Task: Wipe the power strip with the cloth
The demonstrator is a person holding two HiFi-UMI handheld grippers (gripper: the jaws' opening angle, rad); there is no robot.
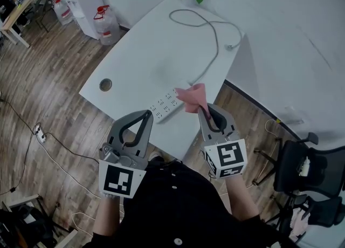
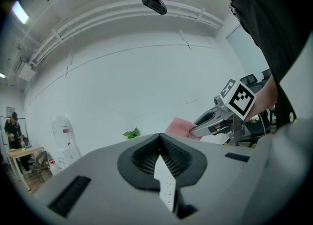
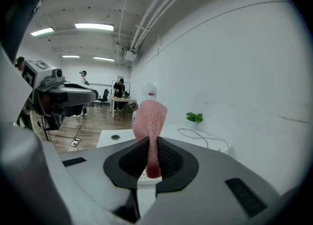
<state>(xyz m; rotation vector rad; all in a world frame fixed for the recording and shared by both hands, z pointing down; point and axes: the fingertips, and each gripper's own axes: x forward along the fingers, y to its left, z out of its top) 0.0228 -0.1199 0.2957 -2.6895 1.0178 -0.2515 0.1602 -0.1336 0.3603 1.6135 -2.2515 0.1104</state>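
The main risk, as I judge it, is the power strip (image 1: 164,104) sliding instead of getting wiped. It lies just below the centre of the head view, close to the near edge of the white table (image 1: 161,47), and nothing pins it down. A firm stroke toward the lower part of the frame could push it over that edge. Its cable (image 1: 215,42) loops loosely toward the upper right and would offer little resistance.

A second risk is the cloth (image 1: 192,96) dragging free. Only a narrow fold of it is pinched, and most of it stands up beyond the jaw tips. Friction against the sockets could pull that fold out, or the hard jaw tips could scrape the strip in place of the fabric.

The right hand-held gripper (image 1: 204,111) sits at lower right of centre, its jaws clamped tight on the pink cloth. The right gripper view shows the fabric rising from between them. The cloth overlaps the strip's right end in the head view, but I cannot tell whether it touches.

The left hand-held gripper (image 1: 144,113) is at lower left of centre. Its jaws are pressed together on nothing, and the strip shows only through the gap beneath them. It hovers near the strip's left end, and no contact is evident.
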